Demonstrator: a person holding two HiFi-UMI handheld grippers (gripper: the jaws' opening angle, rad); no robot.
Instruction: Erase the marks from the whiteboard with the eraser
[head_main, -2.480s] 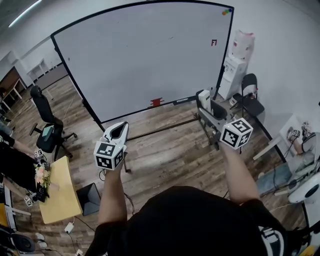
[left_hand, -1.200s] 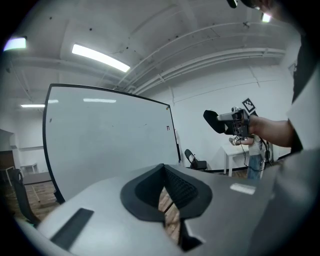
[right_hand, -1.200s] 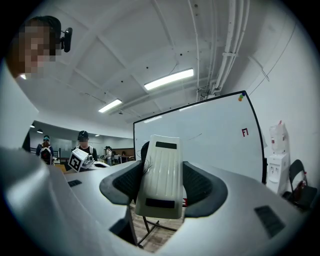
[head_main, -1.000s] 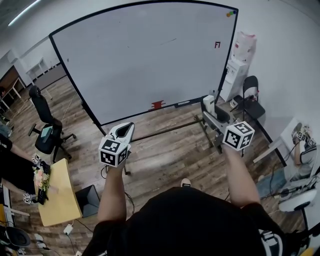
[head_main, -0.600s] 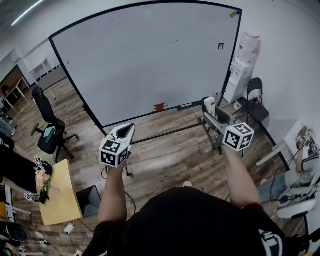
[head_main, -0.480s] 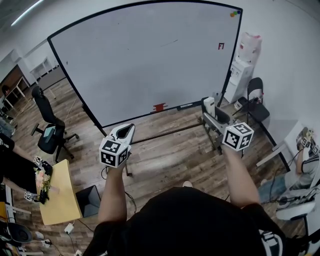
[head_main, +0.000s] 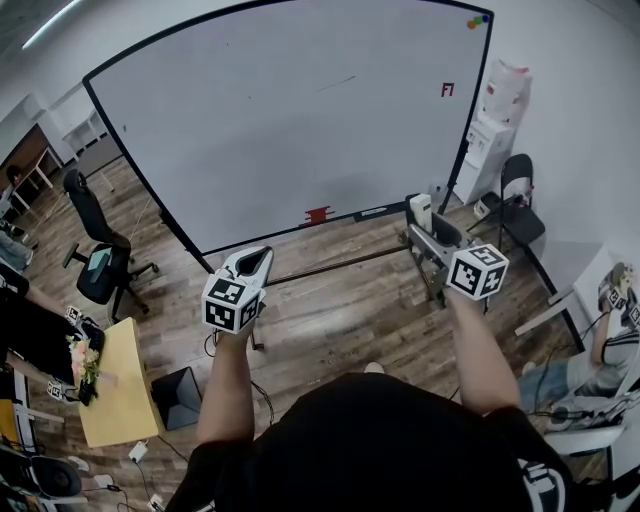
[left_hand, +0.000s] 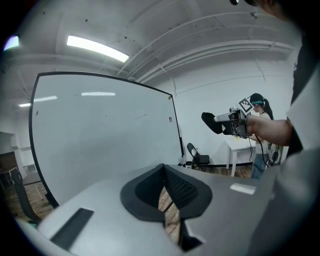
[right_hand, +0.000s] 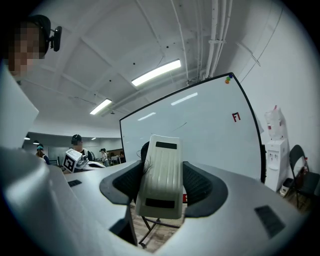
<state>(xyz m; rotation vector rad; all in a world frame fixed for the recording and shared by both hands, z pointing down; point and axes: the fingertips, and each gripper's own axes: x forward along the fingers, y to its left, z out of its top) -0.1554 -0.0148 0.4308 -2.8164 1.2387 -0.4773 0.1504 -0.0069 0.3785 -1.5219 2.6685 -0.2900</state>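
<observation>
far left, an office chair (head_main: 98, 268) and a small yellow table (head_main: 118, 385) on the wood floor. next over, the left gripper (head_main: 254, 263) hangs in the air in front of the whiteboard (head_main: 280, 130), short of it. its own view shows the left gripper (left_hand: 167, 199) with jaws drawn together, only a thin slit between the ribbed pads (left_hand: 181, 186), nothing in there.

on the board: a thin dark stroke (head_main: 337, 83) up high, a red mark (head_main: 447, 90) near the right edge, another red patch (head_main: 317, 213) at the bottom rail.

now the right gripper (head_main: 427, 226), also in the air, apart from the board. the eraser (head_main: 420, 211) is in it. in the right gripper view, the eraser (right_hand: 160, 176) stands upright between the dark pads (right_hand: 201, 186), one pad pressed on each long side, its pale ribbed body rising past the fingertips. firmly clamped. behind it, the whiteboard (right_hand: 210, 137).

far right, a water dispenser (head_main: 498, 112) and a black chair (head_main: 520, 200) against the wall.
</observation>
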